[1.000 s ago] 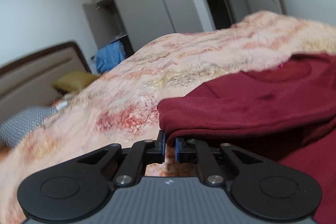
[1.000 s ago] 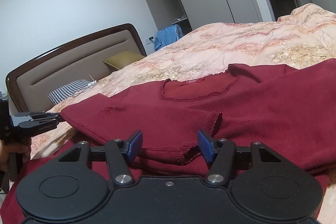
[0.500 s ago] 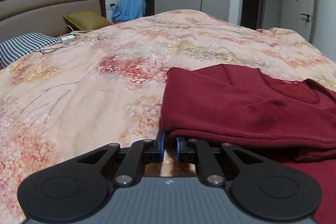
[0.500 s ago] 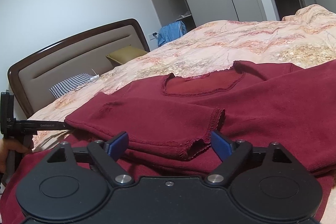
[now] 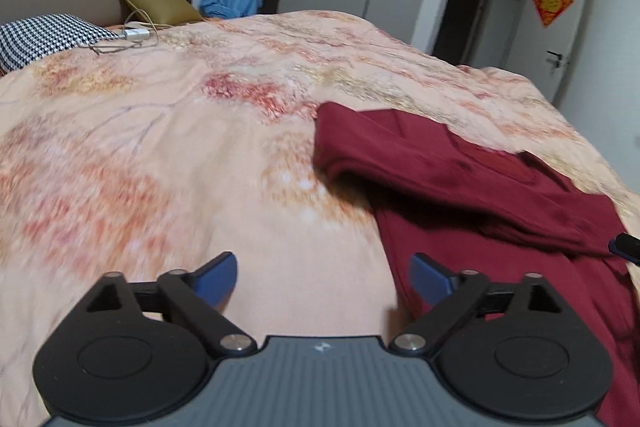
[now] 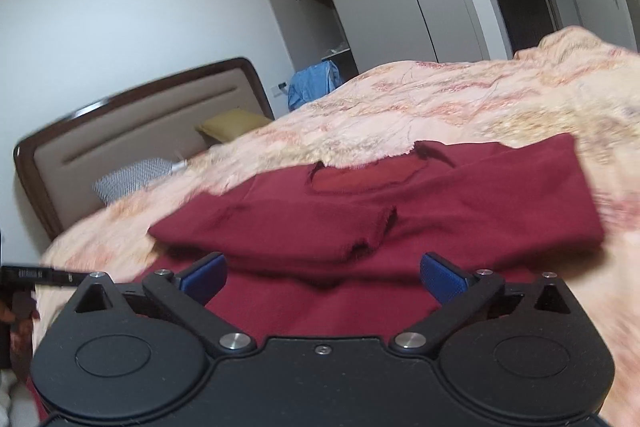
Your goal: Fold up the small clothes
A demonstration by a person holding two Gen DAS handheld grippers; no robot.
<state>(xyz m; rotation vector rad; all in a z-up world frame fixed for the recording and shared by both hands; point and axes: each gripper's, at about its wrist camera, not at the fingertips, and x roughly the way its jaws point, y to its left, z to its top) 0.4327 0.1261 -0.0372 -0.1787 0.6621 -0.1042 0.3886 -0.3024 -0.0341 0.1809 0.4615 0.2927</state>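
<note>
Sweater (image 6: 400,227), dark red, on the bed (image 5: 160,147): my left tongs (image 5: 323,277) and right tongs (image 6: 323,277) have just been opening and stand spread, nothing between them. It lies just ahead, one sleeve (image 6: 280,227) folded across; I judge further folds remain.

The left gripper (image 5: 323,277) has just let go of the red sweater (image 5: 460,179) sleeve fold, its jaws opening wide over the bedspread (image 5: 160,155); the right gripper (image 6: 323,277) has also opened fully, nothing between its pads
</note>
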